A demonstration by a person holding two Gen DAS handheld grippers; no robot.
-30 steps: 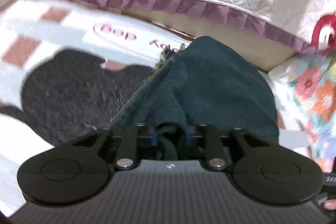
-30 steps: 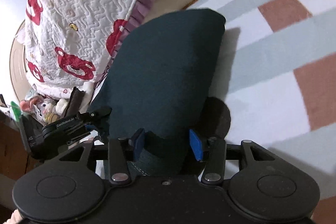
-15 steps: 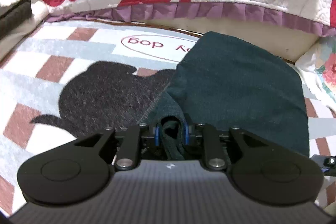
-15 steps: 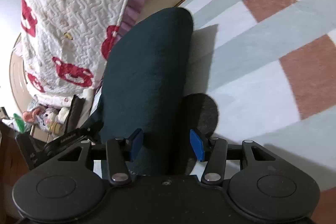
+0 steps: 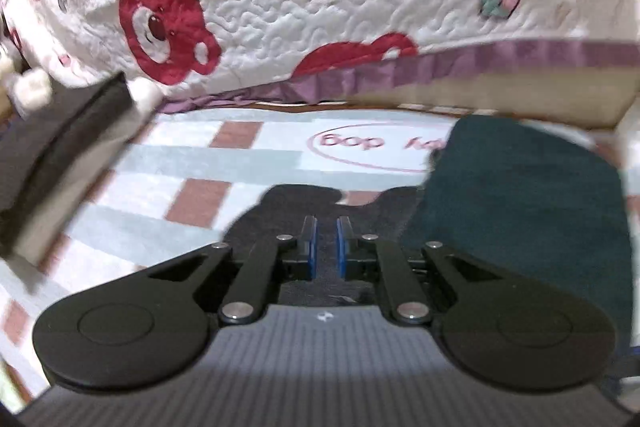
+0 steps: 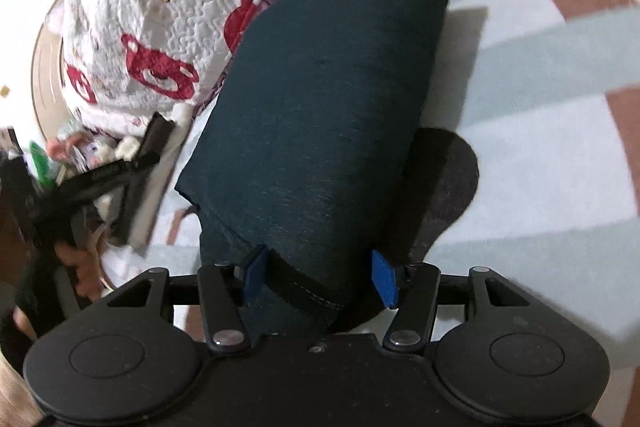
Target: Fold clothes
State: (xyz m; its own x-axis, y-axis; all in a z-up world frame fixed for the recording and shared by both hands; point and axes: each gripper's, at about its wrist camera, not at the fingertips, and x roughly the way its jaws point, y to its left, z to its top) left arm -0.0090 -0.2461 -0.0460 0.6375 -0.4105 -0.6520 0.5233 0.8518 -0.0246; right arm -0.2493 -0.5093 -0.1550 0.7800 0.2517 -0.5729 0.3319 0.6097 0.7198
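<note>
Lying under everything is the checked rug (image 5: 248, 163) of pink and grey-blue squares, with the bear-print quilt (image 5: 360, 7) hanging along its far edge. On the rug rests the dark teal garment (image 6: 328, 107), folded into a long thick bundle. My right gripper (image 6: 320, 277) has its blue pads spread wide, straddling the bundle's near end without pinching it. My left gripper (image 5: 325, 243) sits beside the garment, its blue fingers (image 5: 313, 247) nearly together around nothing, over its own shadow.
</note>
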